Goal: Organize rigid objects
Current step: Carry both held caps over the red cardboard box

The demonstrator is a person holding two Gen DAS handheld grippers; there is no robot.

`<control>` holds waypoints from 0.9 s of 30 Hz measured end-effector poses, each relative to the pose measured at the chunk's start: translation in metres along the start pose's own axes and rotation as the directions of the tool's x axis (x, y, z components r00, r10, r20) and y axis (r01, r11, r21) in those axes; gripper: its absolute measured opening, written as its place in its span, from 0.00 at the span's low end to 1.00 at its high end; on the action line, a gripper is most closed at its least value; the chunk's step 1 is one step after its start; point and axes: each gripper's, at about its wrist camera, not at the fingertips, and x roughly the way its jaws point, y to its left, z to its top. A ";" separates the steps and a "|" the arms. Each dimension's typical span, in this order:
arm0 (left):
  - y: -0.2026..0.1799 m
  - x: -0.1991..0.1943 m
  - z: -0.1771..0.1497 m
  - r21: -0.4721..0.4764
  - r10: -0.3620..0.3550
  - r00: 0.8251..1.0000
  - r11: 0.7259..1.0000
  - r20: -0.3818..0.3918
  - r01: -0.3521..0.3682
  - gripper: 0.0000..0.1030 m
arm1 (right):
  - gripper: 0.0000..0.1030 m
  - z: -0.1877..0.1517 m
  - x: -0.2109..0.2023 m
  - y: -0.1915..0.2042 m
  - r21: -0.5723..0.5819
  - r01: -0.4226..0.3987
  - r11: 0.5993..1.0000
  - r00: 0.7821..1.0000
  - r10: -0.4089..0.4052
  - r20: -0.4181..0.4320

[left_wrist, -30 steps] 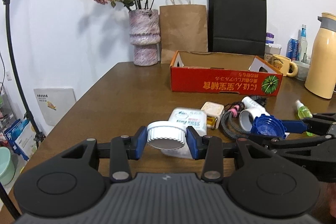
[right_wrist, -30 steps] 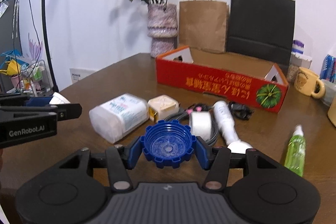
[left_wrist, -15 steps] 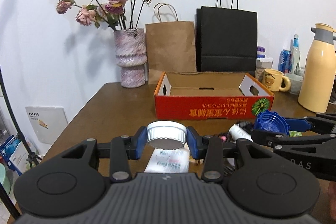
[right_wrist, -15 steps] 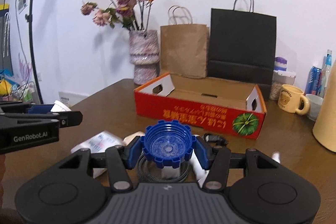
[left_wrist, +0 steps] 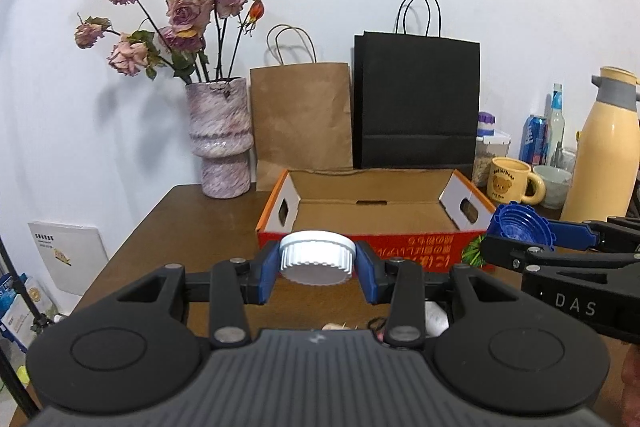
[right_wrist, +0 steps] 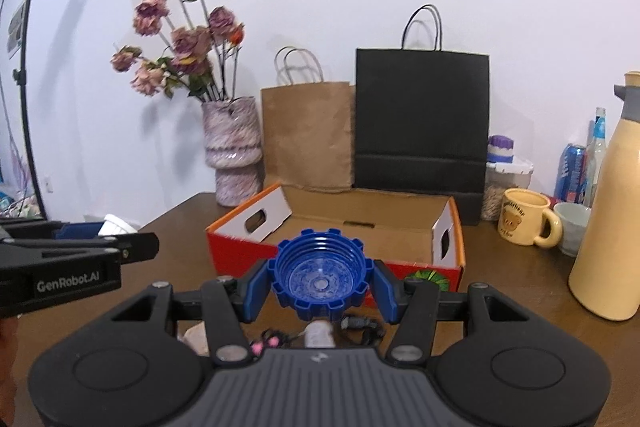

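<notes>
ribbed white cap [left_wrist: 317, 258], notched blue cap [right_wrist: 323, 275]

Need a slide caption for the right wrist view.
Right gripper holds a blue lid before the open red box.

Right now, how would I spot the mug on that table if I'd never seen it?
Find the red box in the middle of the table, then look right toward the tall cream flask. Between them stands the mug: yellow, with a bear's face, unlike the plain pale bowl beside it.
</notes>
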 end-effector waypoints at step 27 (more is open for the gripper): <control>-0.013 0.109 0.050 -0.075 0.006 0.999 0.997 -0.035 -0.008 0.40 | 0.52 0.067 0.094 -0.041 0.050 0.052 0.997 0.997 -0.055 0.060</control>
